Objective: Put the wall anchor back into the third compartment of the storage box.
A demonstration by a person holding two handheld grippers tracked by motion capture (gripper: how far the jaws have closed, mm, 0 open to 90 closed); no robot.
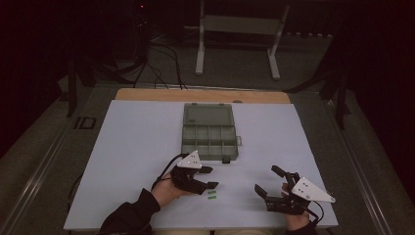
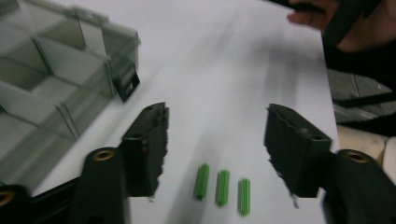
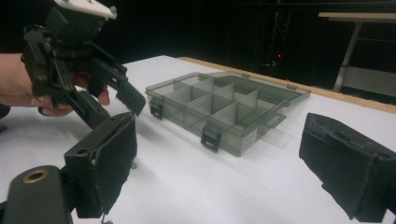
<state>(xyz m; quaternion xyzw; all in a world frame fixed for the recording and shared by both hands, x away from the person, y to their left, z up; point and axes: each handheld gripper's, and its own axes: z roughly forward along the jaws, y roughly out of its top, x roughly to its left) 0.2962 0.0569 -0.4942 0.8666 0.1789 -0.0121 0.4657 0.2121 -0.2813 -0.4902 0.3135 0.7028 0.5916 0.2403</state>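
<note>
Here, three green ribbed plugs (image 2: 223,187) are seen lying side by side on the white bench (image 1: 137,147), near its front edge and just short of the open compartment box (image 1: 209,131) at the middle. The left gripper (image 1: 209,177) is held over them, its jaws parted with nothing pinched. The right gripper (image 1: 269,180) is kept spread wide and empty near the front right corner.
</note>
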